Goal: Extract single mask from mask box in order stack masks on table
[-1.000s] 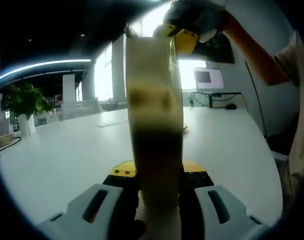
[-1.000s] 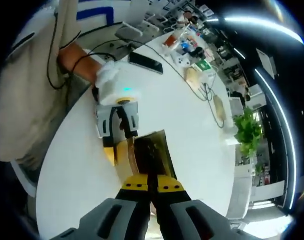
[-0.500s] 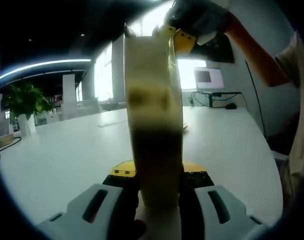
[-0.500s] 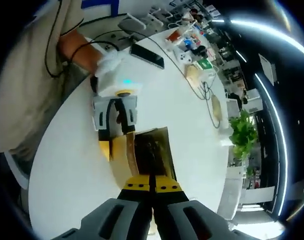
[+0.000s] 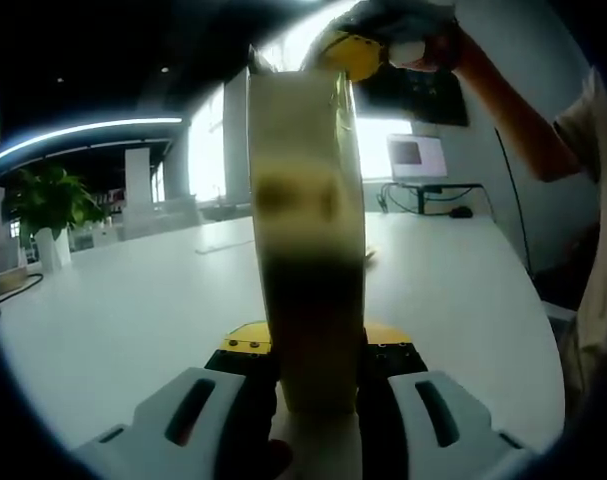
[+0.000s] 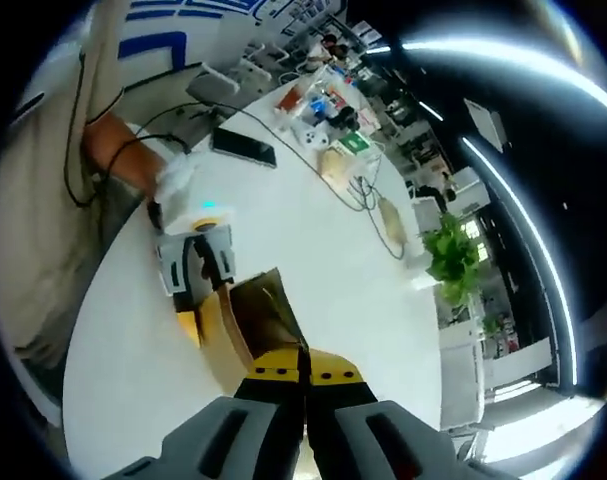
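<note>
My left gripper (image 5: 313,350) is clamped on the mask box (image 5: 305,230). The box is a tall, narrow carton of tan card with a darker lower half. It stands upright between my jaws, and its flat sides are pressed by the yellow-tipped pads. The print on it is too blurred to read.

My right gripper (image 6: 303,362) sits at the box's top end with its yellow tips pressed together. I can't tell if a mask is pinched between them, since no mask edge is clear. In the right gripper view the box is just past my tips and its open flap is turned up.

The table (image 5: 133,310) is white, smooth and matte, with a rounded rim. There is wide bare surface on both sides of the box.

- A gloved hand (image 6: 175,180) holds the left gripper from the near table edge, and a cable runs up the arm.
- A dark phone (image 6: 243,147) lies flat behind that hand.
- Small packets and cables (image 6: 333,100) are cluttered at the far end, well apart from the box.
- A potted plant (image 6: 451,258) stands past the far edge.
- A monitor (image 5: 415,157) is at the far side, with bright windows behind it.

The box blocks the middle of the left gripper view.
</note>
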